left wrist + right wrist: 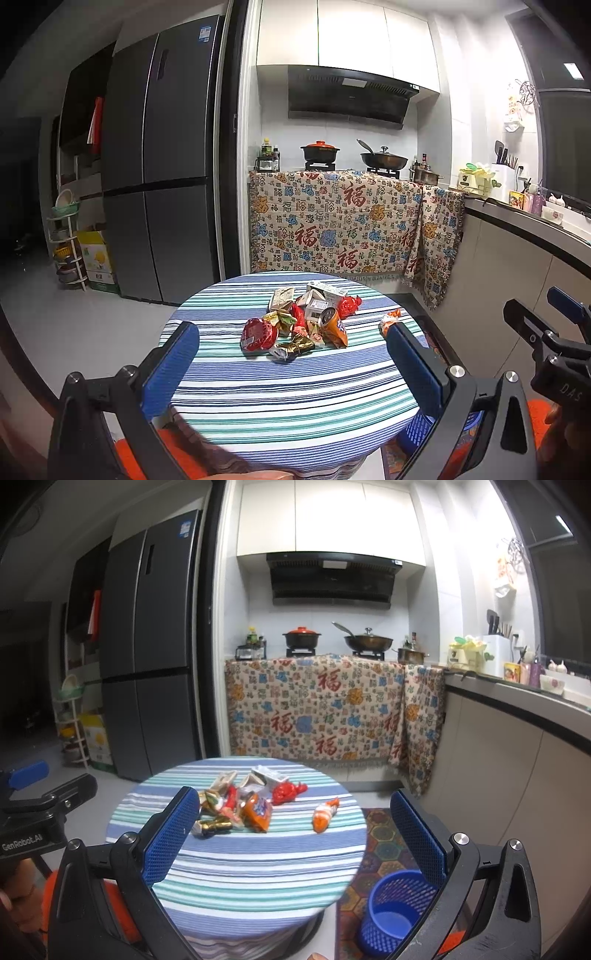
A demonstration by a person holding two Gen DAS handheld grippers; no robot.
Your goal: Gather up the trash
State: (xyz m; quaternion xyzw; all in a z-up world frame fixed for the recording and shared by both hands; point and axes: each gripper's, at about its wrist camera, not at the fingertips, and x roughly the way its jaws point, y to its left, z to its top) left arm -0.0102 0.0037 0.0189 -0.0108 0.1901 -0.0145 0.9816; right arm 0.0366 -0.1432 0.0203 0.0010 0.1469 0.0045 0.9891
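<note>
My left gripper (291, 354) hangs spread wide and empty over the near edge of the round striped table (288, 413); my right gripper (295, 823) is just as wide and holds nothing. Ahead, the trash pile (303, 317) sits mid-table: a red lidded cup (258, 334), an orange can (334, 326) and small cartons (321, 295), all touching. One orange wrapper (325, 814) lies apart on the right. The blue mesh bin (395, 912) stands on the floor beside the table, seemingly empty. I'd take the lone wrapper first with the right, pinching across its narrow middle, since the bin is on that side.
</note>
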